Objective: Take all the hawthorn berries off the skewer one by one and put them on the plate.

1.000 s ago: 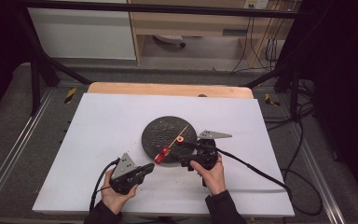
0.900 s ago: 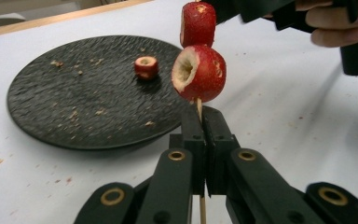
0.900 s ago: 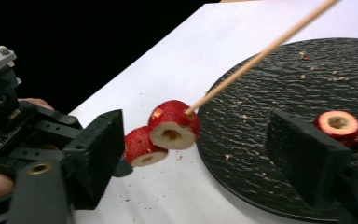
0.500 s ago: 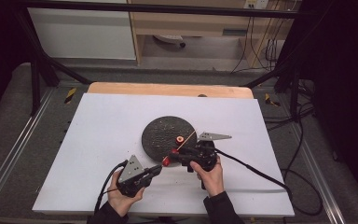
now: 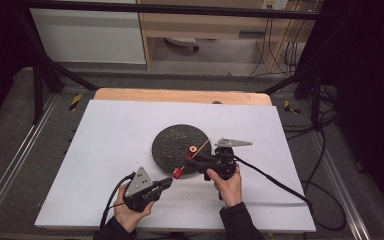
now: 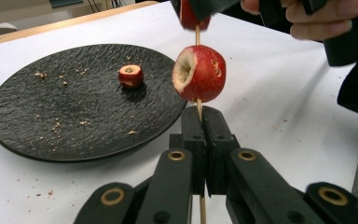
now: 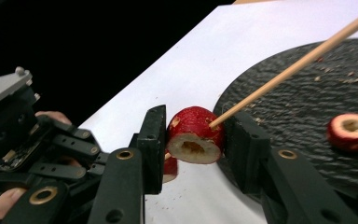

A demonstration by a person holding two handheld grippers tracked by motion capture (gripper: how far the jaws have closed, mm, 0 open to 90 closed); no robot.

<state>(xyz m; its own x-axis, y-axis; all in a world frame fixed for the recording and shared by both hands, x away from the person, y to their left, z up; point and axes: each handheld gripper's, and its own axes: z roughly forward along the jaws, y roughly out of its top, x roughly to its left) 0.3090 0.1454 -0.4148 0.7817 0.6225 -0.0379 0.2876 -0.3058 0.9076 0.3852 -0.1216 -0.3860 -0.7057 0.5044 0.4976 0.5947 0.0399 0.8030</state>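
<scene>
A thin wooden skewer [image 6: 198, 37] carries two red cored fruit pieces. My left gripper [image 6: 200, 114] is shut on the skewer just below the lower piece [image 6: 199, 73]. My right gripper [image 7: 196, 135] has just been closing its jaws, and both pads now touch the upper piece [image 7: 193, 135]. In the high view the left gripper [image 5: 169, 181] is at the front, with the right gripper [image 5: 190, 161] above it by the edge of the black plate [image 5: 172, 137]. A third cored piece [image 6: 131, 75] lies on the plate.
The round black plate [image 6: 37, 116] is strewn with crumbs and sits mid-table on a white sheet [image 5: 110, 140]. A cable [image 5: 270, 177] trails right from the right gripper. The wooden table edge [image 5: 180, 95] runs along the back.
The right gripper's jaws have closed around the upper fruit piece on the skewer. Both hands have stayed about where they were, and the left gripper still clamps the skewer.
</scene>
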